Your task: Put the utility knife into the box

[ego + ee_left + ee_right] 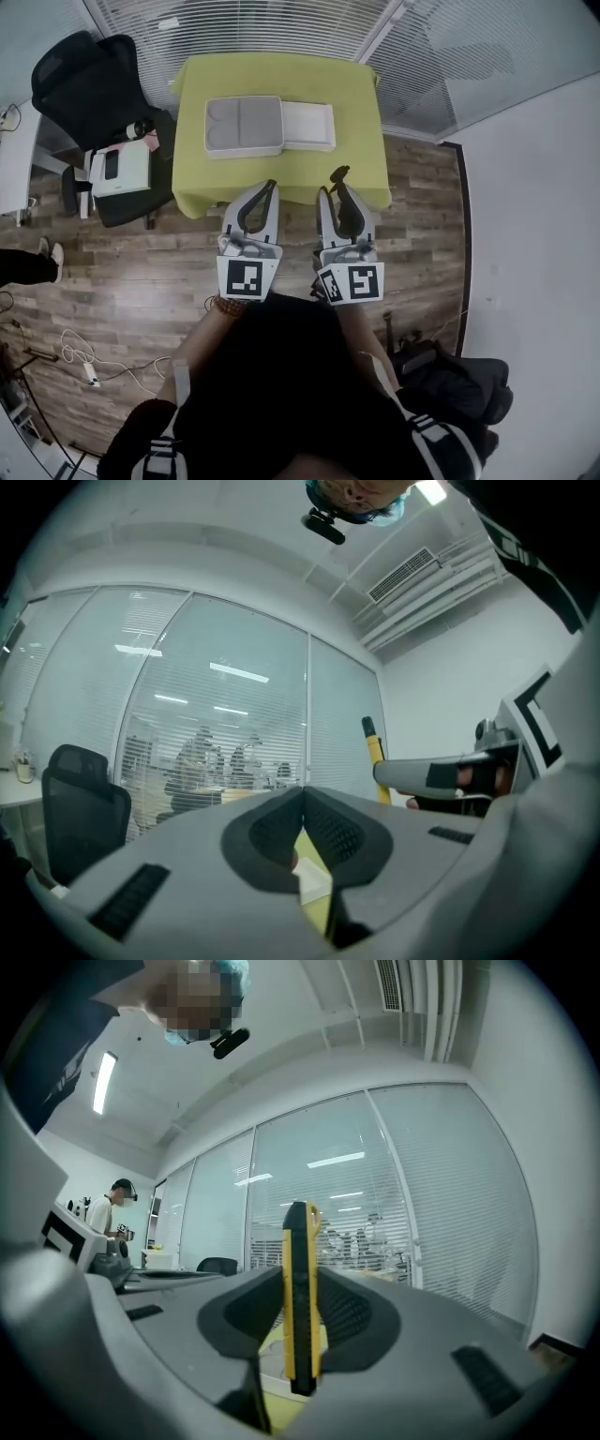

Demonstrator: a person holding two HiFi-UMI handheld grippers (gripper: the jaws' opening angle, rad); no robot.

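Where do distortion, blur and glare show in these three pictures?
Head view: fisheye bows the wooden plank floor; light even. Left gripper view: the near grey jaws are soft, corners dark. Right gripper view: the yellow-and-black utility knife is sharp; a ceiling strip lamp glares.

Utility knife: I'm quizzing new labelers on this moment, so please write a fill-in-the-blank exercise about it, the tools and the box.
1. The right tool pinches the utility knife, whose body is black and ___.
2. The left tool is shut and holds ___.
3. The box lies on the ___ table.
Missing words: yellow; nothing; green.
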